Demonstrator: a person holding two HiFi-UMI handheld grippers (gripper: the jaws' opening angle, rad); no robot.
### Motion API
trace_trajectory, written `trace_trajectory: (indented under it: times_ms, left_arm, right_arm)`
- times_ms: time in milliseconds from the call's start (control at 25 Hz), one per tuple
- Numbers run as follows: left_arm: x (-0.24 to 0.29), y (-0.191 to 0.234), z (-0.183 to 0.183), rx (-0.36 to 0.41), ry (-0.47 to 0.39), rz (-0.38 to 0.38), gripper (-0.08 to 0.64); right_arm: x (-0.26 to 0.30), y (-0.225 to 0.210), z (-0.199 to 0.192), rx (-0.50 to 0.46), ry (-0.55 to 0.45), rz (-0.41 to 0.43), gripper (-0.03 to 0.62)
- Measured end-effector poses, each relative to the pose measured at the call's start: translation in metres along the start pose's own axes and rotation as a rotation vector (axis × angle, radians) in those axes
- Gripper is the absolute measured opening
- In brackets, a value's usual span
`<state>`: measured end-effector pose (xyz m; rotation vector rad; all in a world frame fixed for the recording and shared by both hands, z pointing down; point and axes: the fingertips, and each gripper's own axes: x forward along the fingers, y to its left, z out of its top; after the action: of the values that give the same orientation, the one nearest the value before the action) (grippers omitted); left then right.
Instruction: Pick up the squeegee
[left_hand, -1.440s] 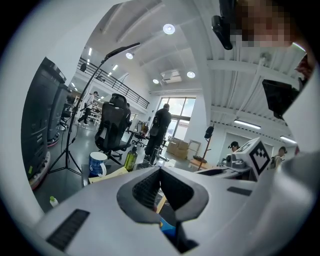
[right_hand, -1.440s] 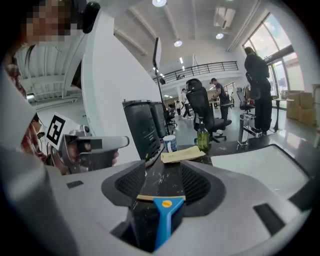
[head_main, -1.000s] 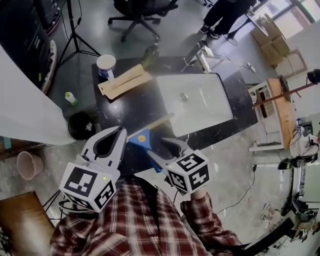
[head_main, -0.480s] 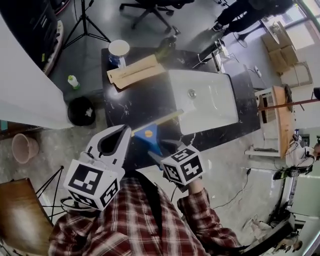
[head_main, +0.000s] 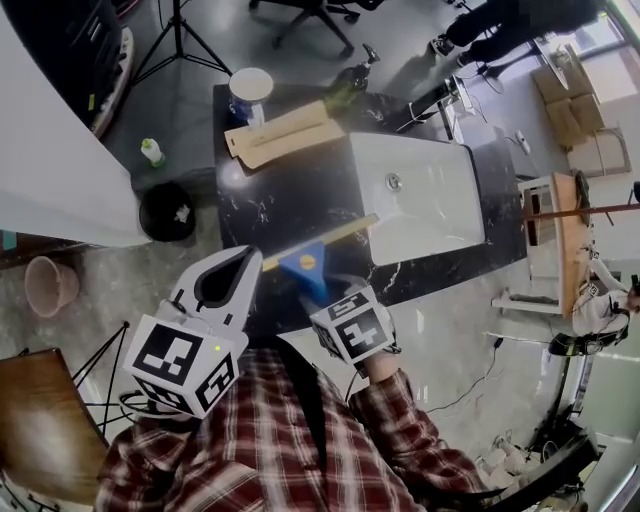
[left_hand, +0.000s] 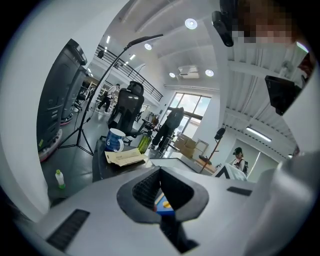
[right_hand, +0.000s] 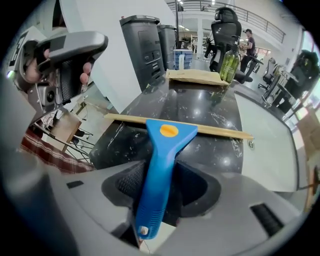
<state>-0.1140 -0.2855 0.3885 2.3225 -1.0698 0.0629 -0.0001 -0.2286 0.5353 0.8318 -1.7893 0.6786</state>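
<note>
The squeegee (right_hand: 161, 160) has a blue plastic handle with an orange dot and a long tan blade (right_hand: 215, 131). My right gripper (right_hand: 162, 190) is shut on the handle. In the head view the squeegee (head_main: 304, 266) is held over the front edge of the black counter (head_main: 280, 200), its blade running across that edge toward the sink. My right gripper (head_main: 322, 298) is just below it. My left gripper (head_main: 243, 258) is beside it on the left, shut with nothing in it. In the left gripper view the left gripper (left_hand: 161, 196) has its jaws together.
A white sink basin (head_main: 420, 195) fills the counter's right half. At the far edge lie tan papers (head_main: 285, 135), a mug (head_main: 250, 85) and a green bottle (head_main: 345, 92). A black bin (head_main: 168, 212) and a tripod stand on the floor to the left.
The head view has shifted, so the counter sits a little further right. My right gripper stays shut on the squeegee and has edged left in the view. The left gripper has barely moved.
</note>
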Motion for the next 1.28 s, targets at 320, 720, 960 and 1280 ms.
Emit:
trace_trajectory:
  times_ms: [320, 720, 960, 1280]
  left_arm:
    - [0.0, -0.004, 0.004, 0.012, -0.005, -0.014, 0.009]
    - [-0.012, 0.001, 0.018, 0.039, -0.03, 0.02, 0.009]
    - [-0.015, 0.0, 0.033, 0.077, -0.053, 0.03, 0.009]
    - [-0.019, -0.016, 0.053, 0.132, -0.083, 0.01, 0.009]
  right_arm:
    - [-0.002, 0.0, -0.001, 0.05, -0.003, -0.02, 0.15]
    - [-0.013, -0.016, 0.009, 0.187, -0.163, -0.029, 0.141]
    - [-0.048, -0.038, 0.036, 0.26, -0.337, -0.056, 0.141]
    - [-0.129, -0.067, 0.067, 0.337, -0.641, -0.103, 0.141]
